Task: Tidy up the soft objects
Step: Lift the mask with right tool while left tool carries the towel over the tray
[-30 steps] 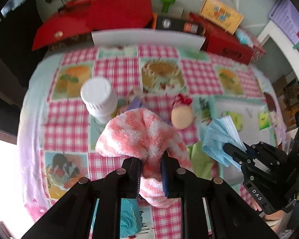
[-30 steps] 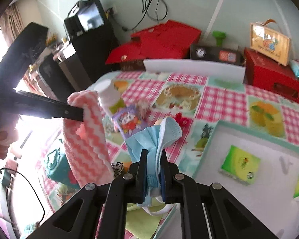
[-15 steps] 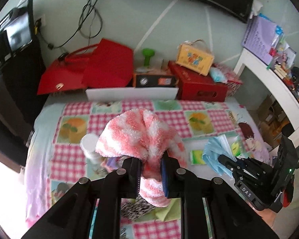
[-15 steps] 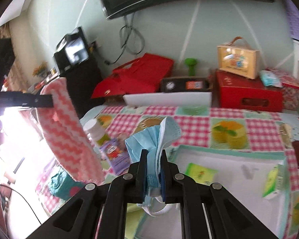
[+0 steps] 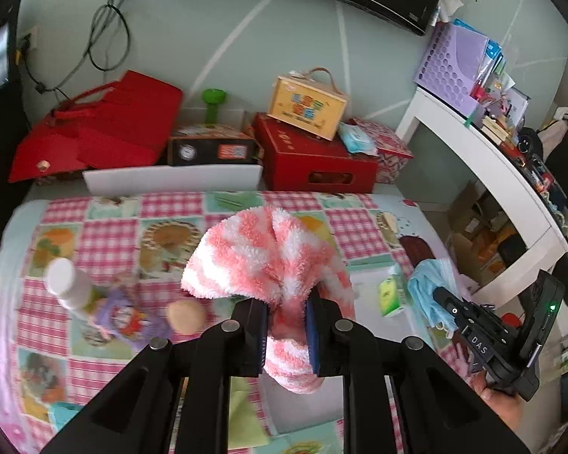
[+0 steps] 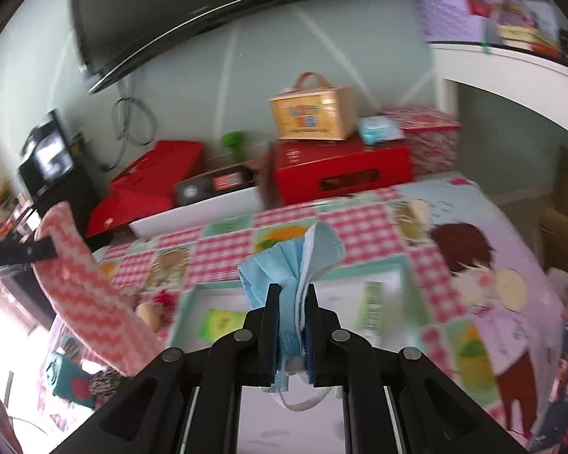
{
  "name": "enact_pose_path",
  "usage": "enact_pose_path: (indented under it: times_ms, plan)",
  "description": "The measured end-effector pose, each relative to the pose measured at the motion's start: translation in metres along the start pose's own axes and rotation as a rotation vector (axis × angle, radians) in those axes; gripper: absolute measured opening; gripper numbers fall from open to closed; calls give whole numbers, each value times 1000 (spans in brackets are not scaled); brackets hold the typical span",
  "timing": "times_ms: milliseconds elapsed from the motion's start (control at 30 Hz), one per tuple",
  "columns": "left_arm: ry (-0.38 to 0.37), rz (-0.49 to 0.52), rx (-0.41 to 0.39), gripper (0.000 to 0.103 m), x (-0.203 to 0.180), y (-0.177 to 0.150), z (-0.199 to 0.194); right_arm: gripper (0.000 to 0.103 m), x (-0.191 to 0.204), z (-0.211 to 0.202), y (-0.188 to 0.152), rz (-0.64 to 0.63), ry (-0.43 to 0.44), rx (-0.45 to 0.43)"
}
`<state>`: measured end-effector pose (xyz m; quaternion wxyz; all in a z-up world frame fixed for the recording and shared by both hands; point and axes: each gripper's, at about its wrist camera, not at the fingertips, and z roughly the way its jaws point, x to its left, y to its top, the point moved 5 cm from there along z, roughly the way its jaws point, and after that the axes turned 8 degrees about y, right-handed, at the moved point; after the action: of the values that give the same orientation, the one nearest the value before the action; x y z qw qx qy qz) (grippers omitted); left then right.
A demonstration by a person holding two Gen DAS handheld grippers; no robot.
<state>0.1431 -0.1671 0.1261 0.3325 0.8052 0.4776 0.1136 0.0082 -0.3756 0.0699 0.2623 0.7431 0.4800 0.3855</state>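
Observation:
My left gripper (image 5: 286, 316) is shut on a fluffy pink-and-white striped sock (image 5: 261, 257) and holds it up above the checked tablecloth (image 5: 106, 238). The sock also shows at the left of the right wrist view (image 6: 91, 299). My right gripper (image 6: 291, 317) is shut on a crumpled blue face mask (image 6: 287, 265), held above a white tray (image 6: 390, 276). In the left wrist view the right gripper (image 5: 441, 297) and the mask (image 5: 429, 291) are at the right, beside the sock.
On the cloth lie a white-capped bottle (image 5: 66, 283), a purple packet (image 5: 123, 314), a small beige ball (image 5: 183, 314) and green packets (image 6: 221, 323) in the tray. Red boxes (image 5: 310, 162), a red bag (image 5: 102, 125) and a white tray (image 5: 174, 179) line the back. A white shelf (image 5: 492, 162) stands at the right.
Both grippers have risen and tilted up from the table, still holding the sock and the mask. The right gripper has swung to the right, over the tray.

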Motion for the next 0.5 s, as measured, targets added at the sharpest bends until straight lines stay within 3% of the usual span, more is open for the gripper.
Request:
enact_pose_path:
  times_ms: [267,500]
  plan:
    - [-47,-15,13,17,-42,-9,27,11,-60,-23,-3,130,-126,-33]
    - [-66,-65,53,17,-51,-27,54,11,-92,-19,-13,206,-196,9]
